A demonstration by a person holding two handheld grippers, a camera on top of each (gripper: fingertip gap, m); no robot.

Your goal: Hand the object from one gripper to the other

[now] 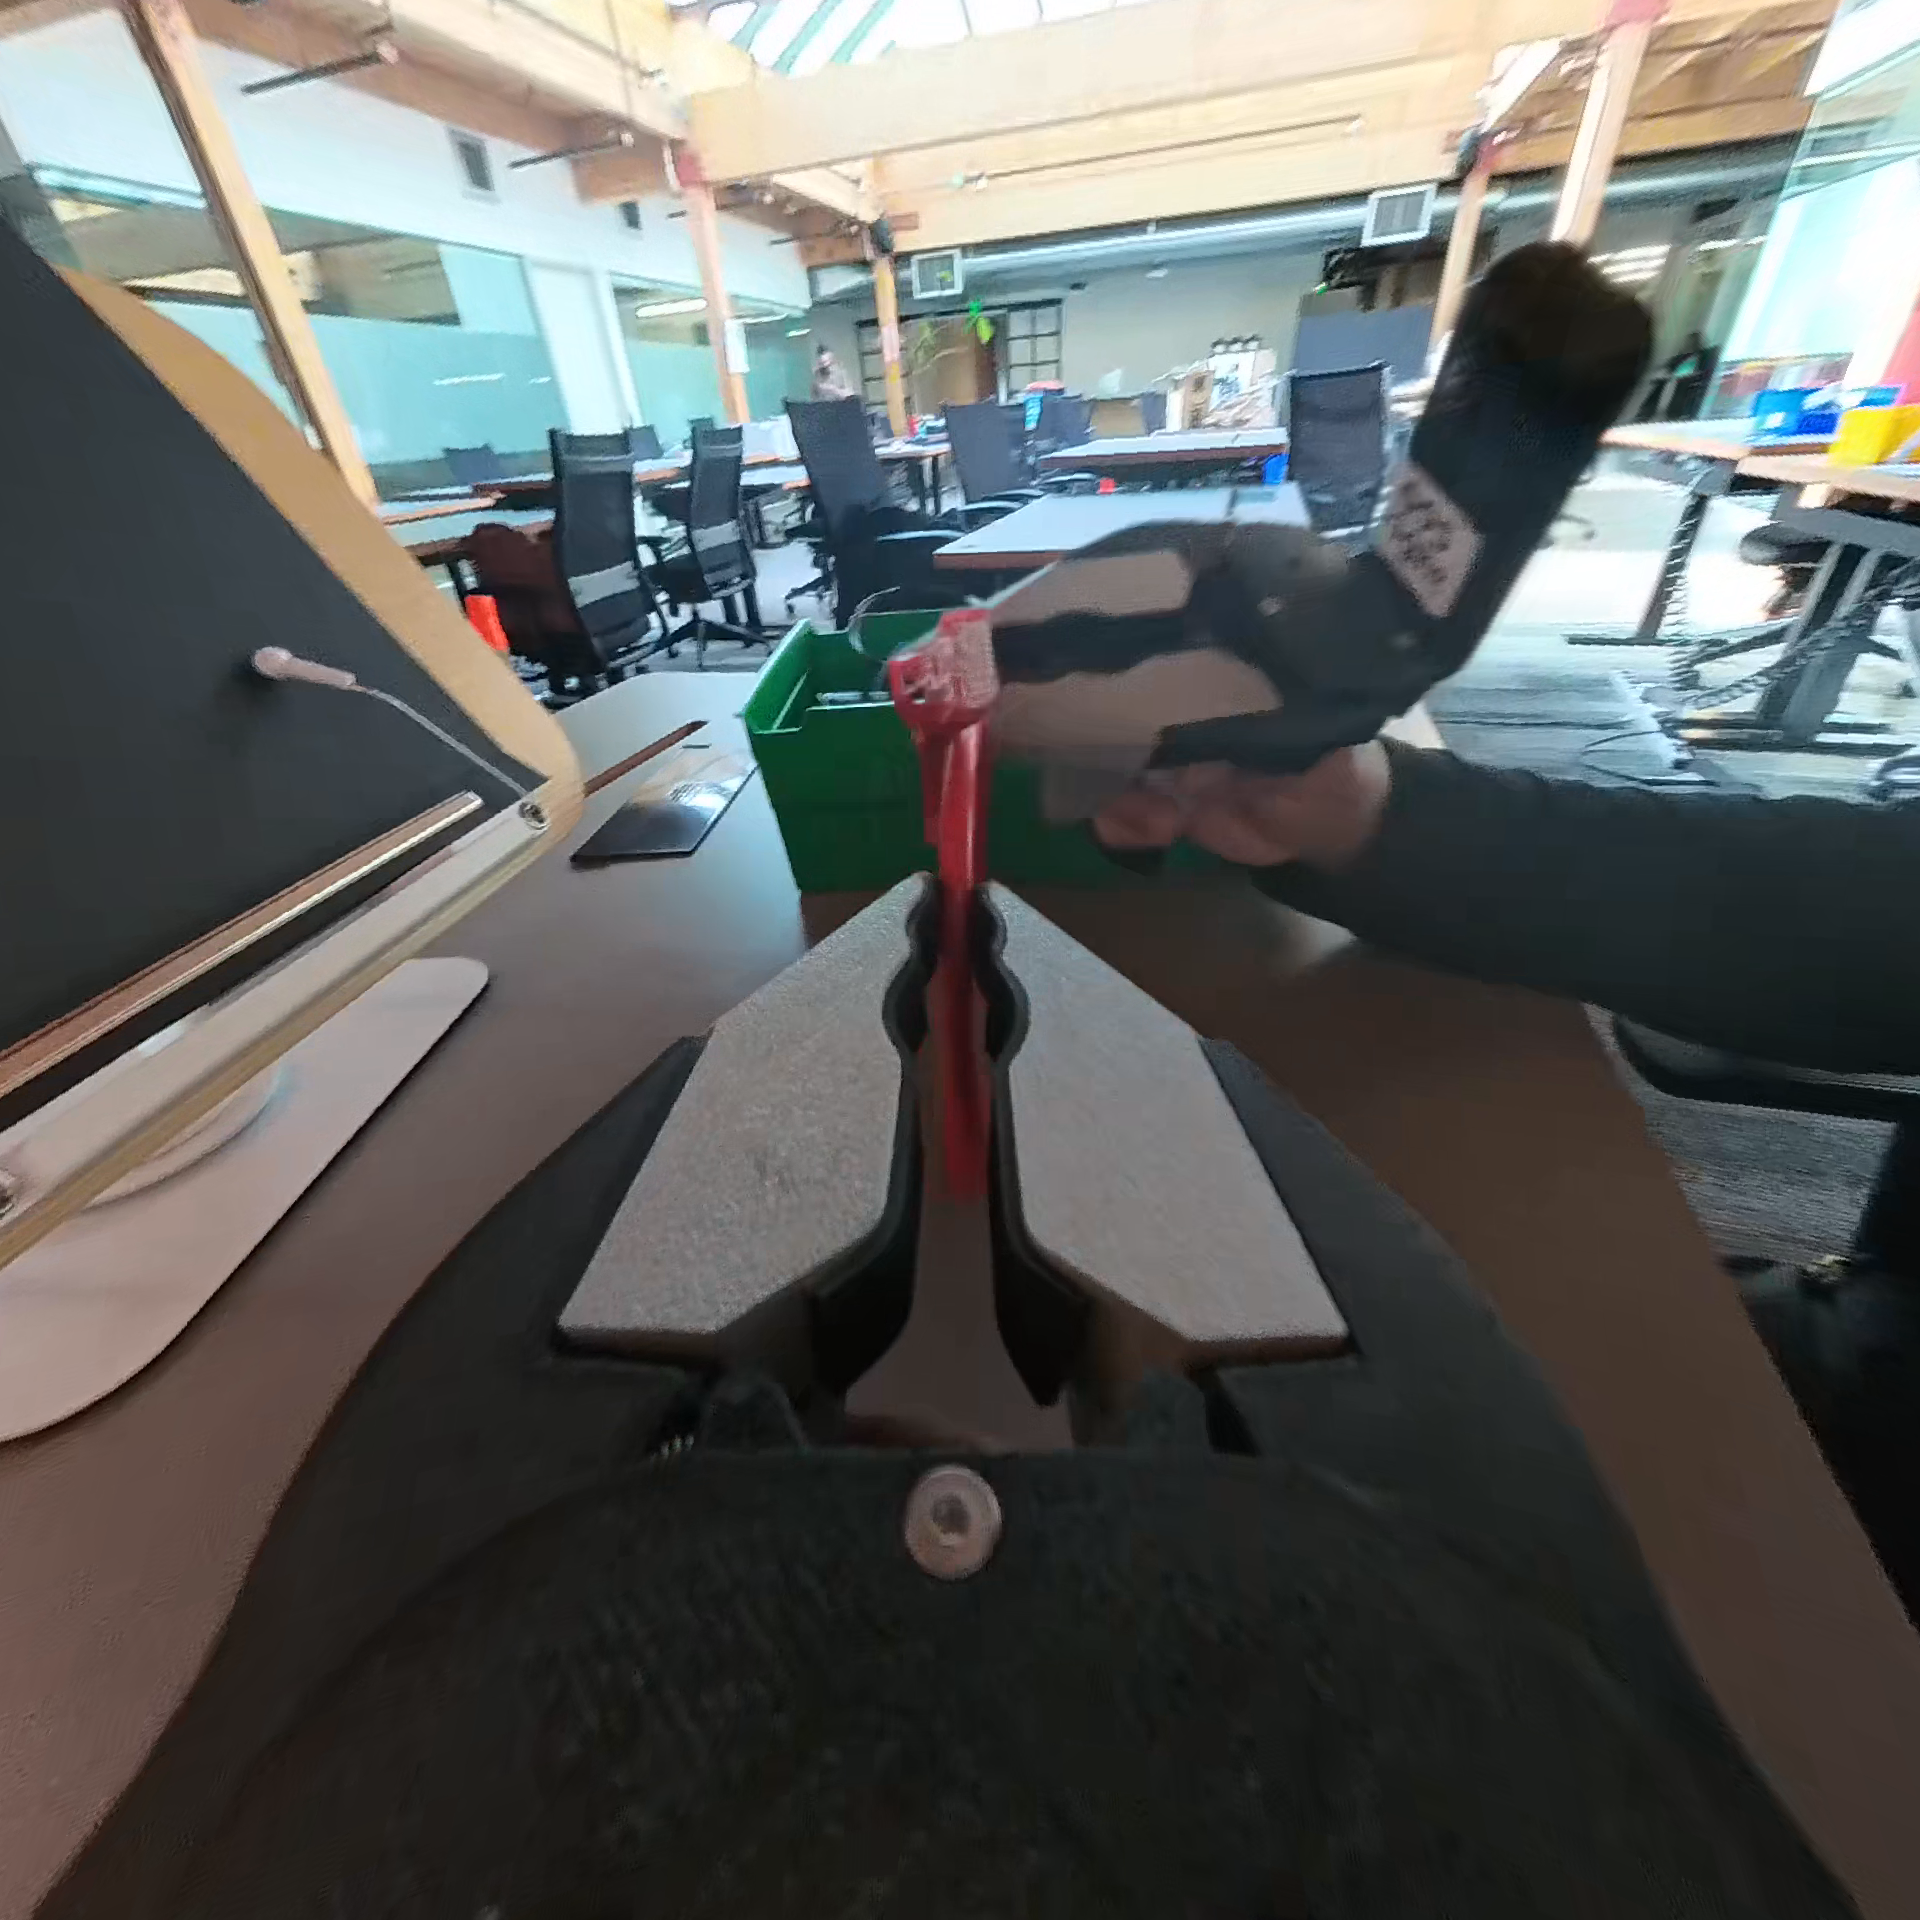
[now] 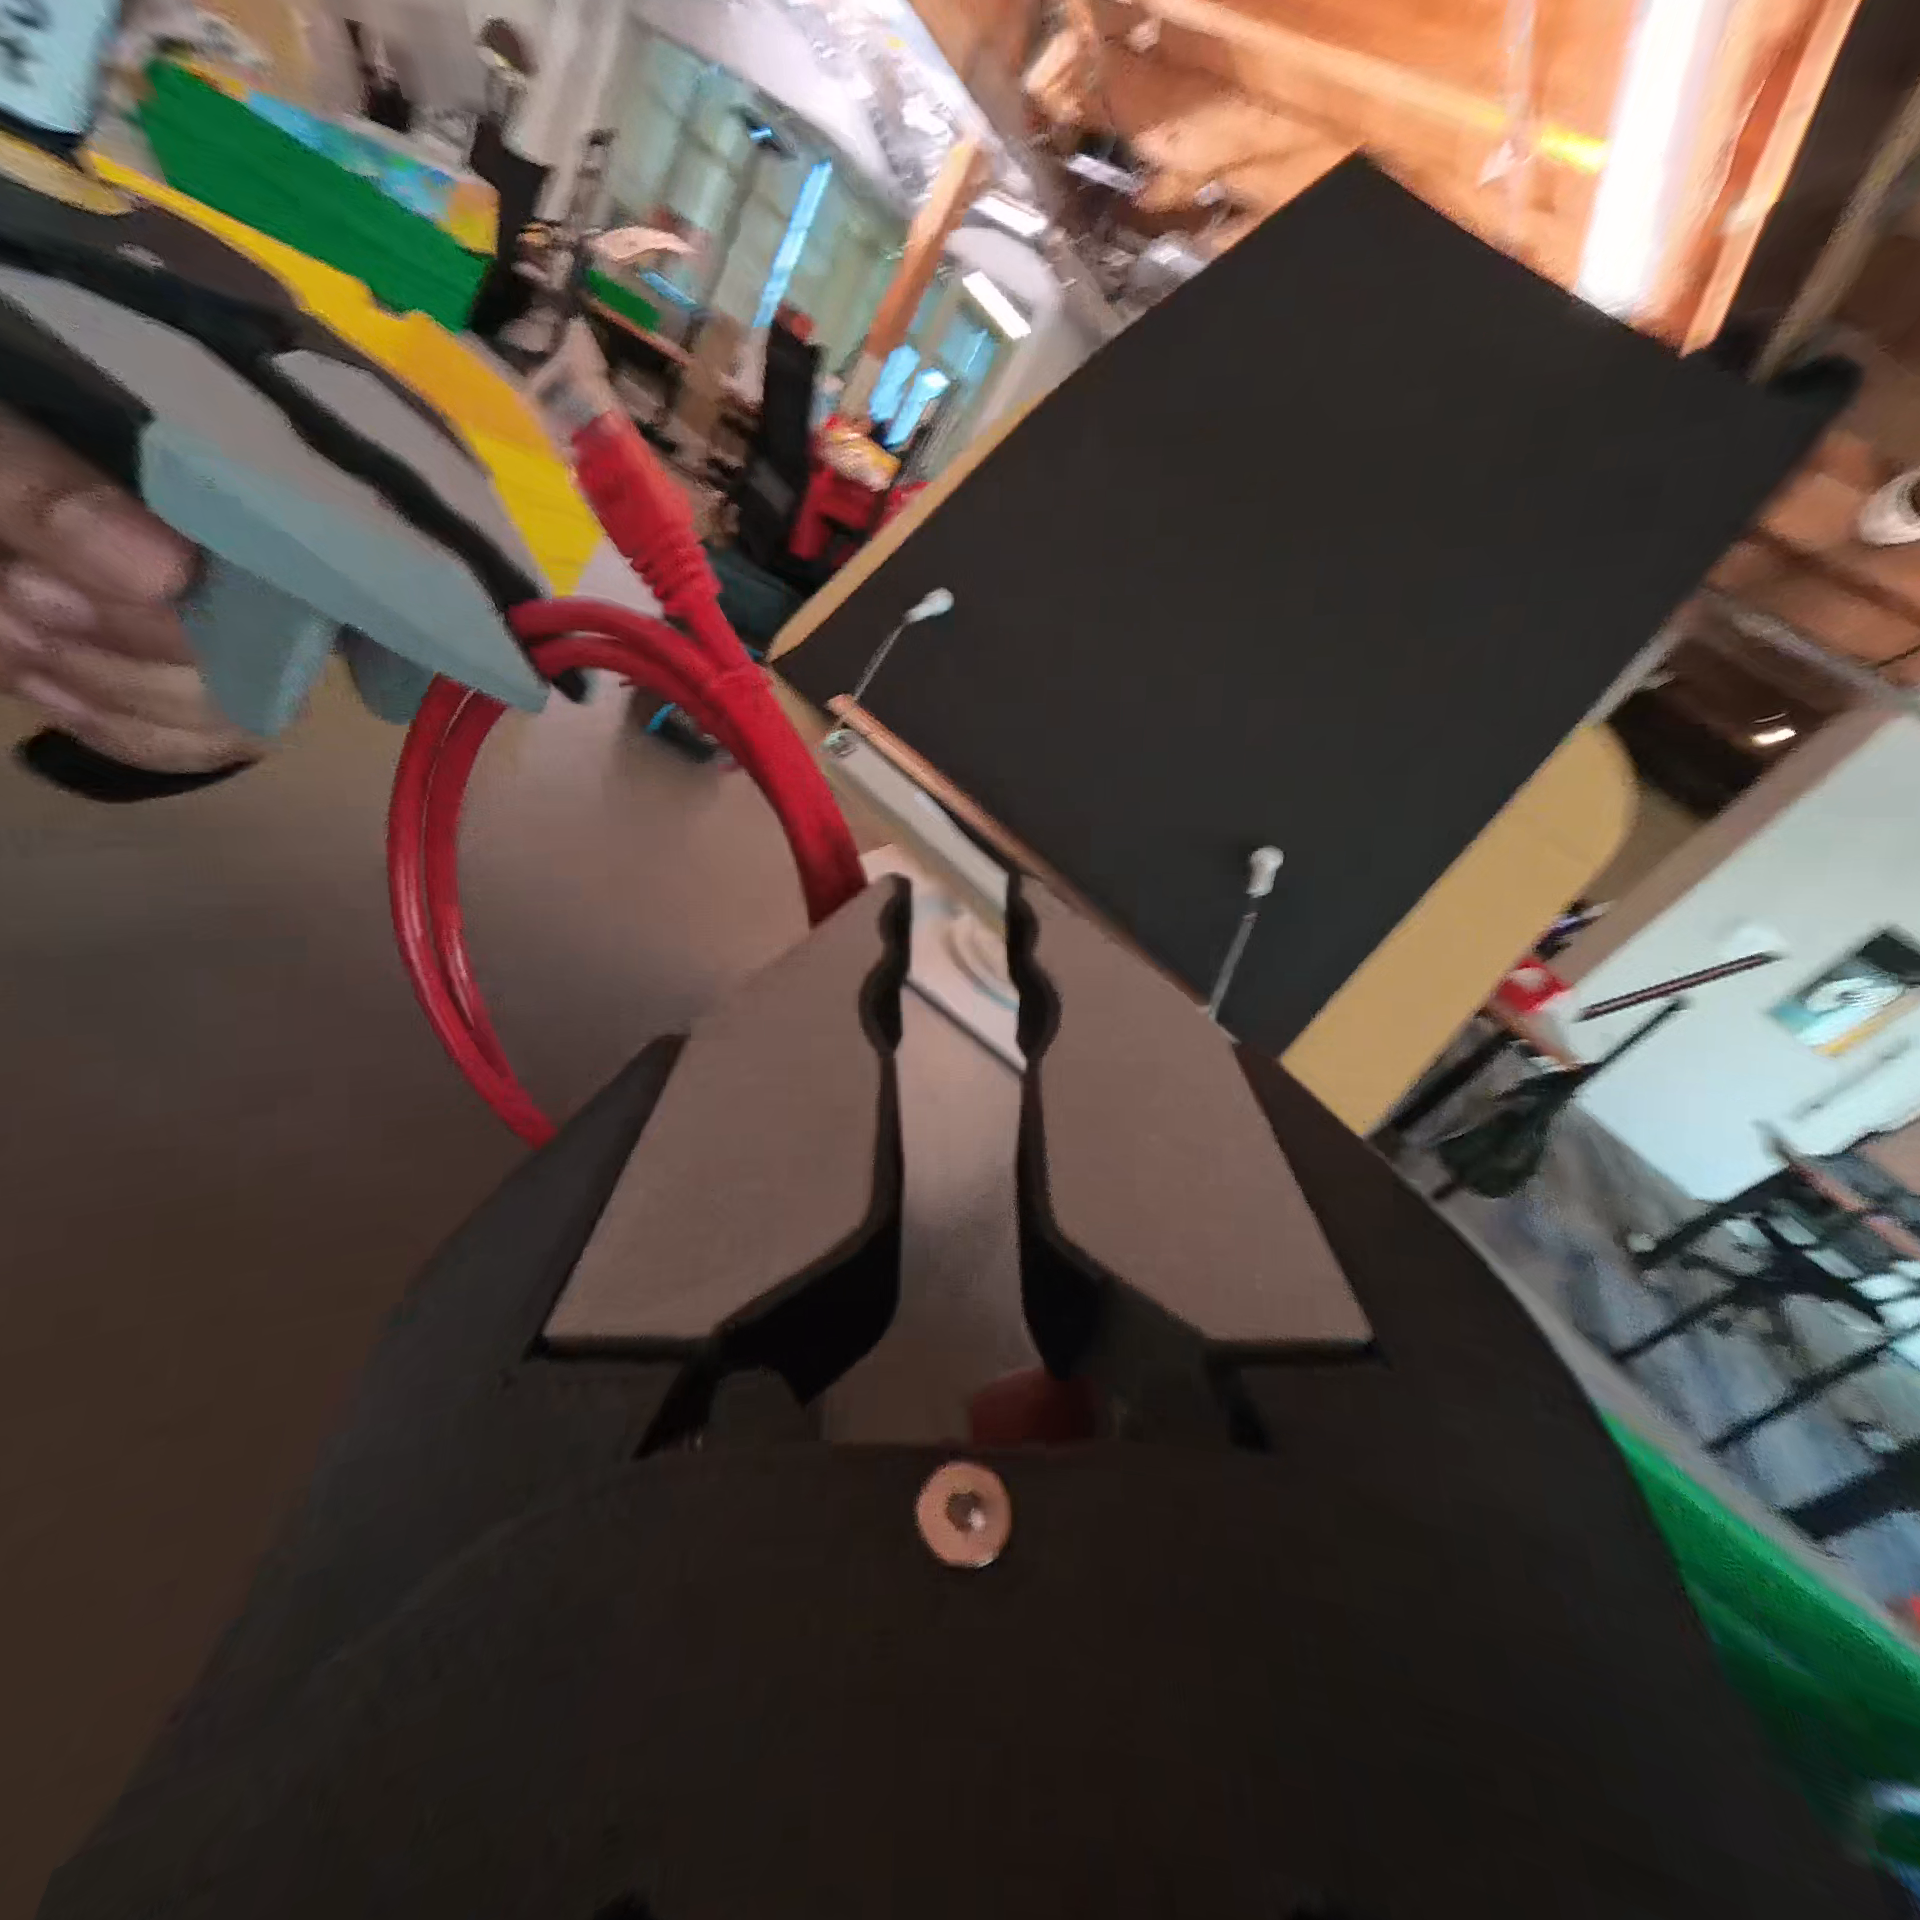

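Left gripper [image 1: 956,914] pinches red cable [image 1: 958,1039] | right gripper [image 2: 956,914] spread, empty | close yours squarely on the cable before releasing.

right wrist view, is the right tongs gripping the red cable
No, the right tongs are open and empty, the red cable loops beside them.
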